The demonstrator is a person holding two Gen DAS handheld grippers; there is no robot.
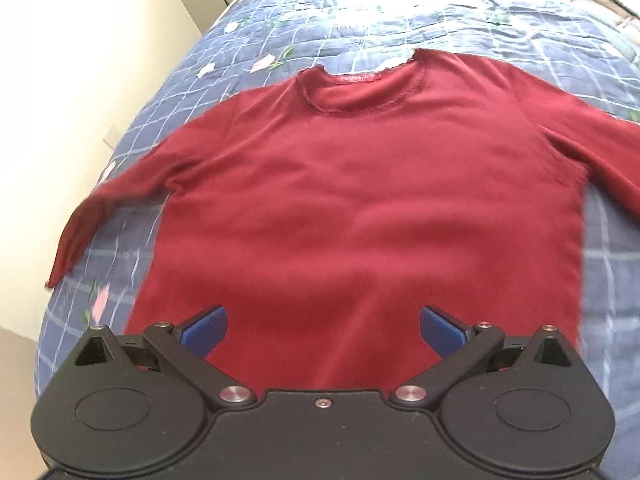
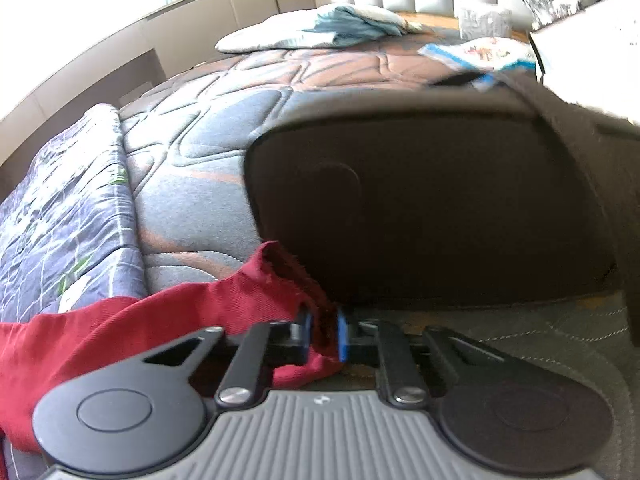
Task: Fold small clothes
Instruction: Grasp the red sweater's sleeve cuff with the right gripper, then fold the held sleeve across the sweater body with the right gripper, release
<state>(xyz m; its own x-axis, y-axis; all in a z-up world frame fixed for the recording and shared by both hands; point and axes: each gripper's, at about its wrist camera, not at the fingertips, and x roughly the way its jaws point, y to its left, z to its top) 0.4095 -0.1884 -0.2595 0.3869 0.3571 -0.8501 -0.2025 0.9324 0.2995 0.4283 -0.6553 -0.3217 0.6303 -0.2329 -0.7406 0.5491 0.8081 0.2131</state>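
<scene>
Fingers first: the right gripper (image 2: 323, 336) has its blue pads pinched together on a bunched bit of the red sweater's (image 1: 360, 208) sleeve cuff (image 2: 280, 280), so that's a solid grab, with the fabric trailing off to the left of that view. The left gripper (image 1: 323, 330) is wide apart with nothing between the pads, just hanging over the sweater's bottom hem. Sweater itself is lying flat, front up, on the blue patterned bedspread (image 1: 440, 20), neckline away from the left camera and both sleeves spread out to the sides. So progress-wise, I'd say we're basically at the start: it's laid out and smoothed, but no fold shows yet; one sleeve is just getting picked up, probably to bring it across the body. Still to go: both sleeves in, then the body folded over. A big dark object (image 2: 432, 208) sits right in front of the right camera, can't tell what it is. Container-wise, I can't see any basket or bin for finished clothes; there's just some pale folded stuff (image 2: 320, 28) further up the bed.
</scene>
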